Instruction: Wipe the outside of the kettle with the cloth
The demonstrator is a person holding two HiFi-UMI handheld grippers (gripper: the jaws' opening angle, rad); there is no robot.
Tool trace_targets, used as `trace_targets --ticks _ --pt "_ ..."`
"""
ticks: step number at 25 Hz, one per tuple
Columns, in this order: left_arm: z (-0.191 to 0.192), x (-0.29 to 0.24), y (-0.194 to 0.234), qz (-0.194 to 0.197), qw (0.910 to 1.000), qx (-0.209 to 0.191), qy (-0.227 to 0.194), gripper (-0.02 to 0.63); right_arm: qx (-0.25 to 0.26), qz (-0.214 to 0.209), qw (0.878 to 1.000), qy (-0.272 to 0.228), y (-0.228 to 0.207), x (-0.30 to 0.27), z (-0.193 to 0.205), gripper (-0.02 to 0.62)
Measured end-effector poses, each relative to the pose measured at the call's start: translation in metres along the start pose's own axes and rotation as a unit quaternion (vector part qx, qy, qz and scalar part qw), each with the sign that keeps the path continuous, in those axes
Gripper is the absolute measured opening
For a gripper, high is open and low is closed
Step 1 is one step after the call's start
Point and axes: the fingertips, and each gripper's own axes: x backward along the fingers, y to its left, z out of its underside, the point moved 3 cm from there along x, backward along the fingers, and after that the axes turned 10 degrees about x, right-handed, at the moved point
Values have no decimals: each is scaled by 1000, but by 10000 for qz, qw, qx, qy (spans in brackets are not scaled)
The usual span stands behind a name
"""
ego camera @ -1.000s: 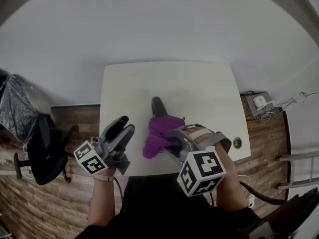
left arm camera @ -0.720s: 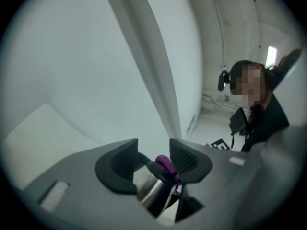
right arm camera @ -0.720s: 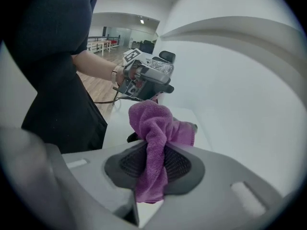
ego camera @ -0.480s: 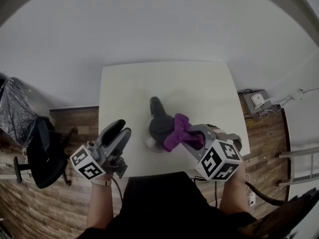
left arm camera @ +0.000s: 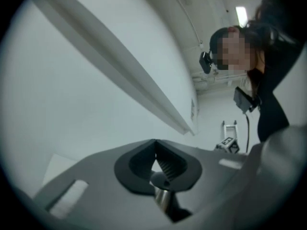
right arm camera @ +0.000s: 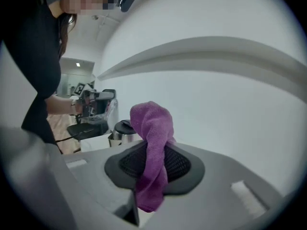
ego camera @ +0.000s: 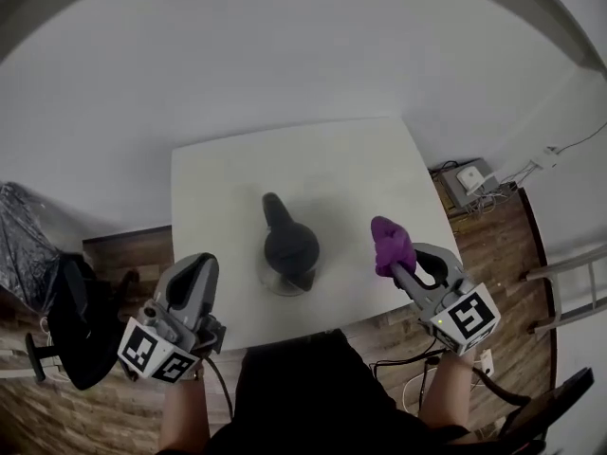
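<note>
The kettle (ego camera: 289,246), steel with a black lid and handle, stands on the white table (ego camera: 237,169) near its front edge. My right gripper (ego camera: 403,262) hovers to the right of it, apart from it, shut on the purple cloth (ego camera: 390,243). In the right gripper view the cloth (right arm camera: 152,147) bunches up between the pads, and the kettle (right arm camera: 122,132) shows small behind it. My left gripper (ego camera: 196,271) is at the table's front left corner. Its jaws have just been closing, and in the left gripper view the left gripper (left arm camera: 154,151) is shut with nothing between them.
A black office chair (ego camera: 64,316) stands on the wooden floor left of the table. A white box with cables (ego camera: 467,176) lies on the floor to the right. A white wall runs behind the table.
My right gripper has carried the cloth off the kettle, out to the right. The left gripper's jaws have closed and it has drifted left, away from the kettle.
</note>
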Motion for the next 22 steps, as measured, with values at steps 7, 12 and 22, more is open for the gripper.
trace_targets --ticks 7,12,22 --pt "-14 2 -37 -1215 9805 -1527 -209 2 -102 1202 9896 -782 -29 48 -28 91" --pt "-10 12 -83 -1792 9580 -2218 -296 2 -44 1637 9802 -1114 -23 69 -42 91" --pt "27 66 -183 -2584 9225 -2776 -715 2 101 1938 9729 -1256 24 145 -16 89"
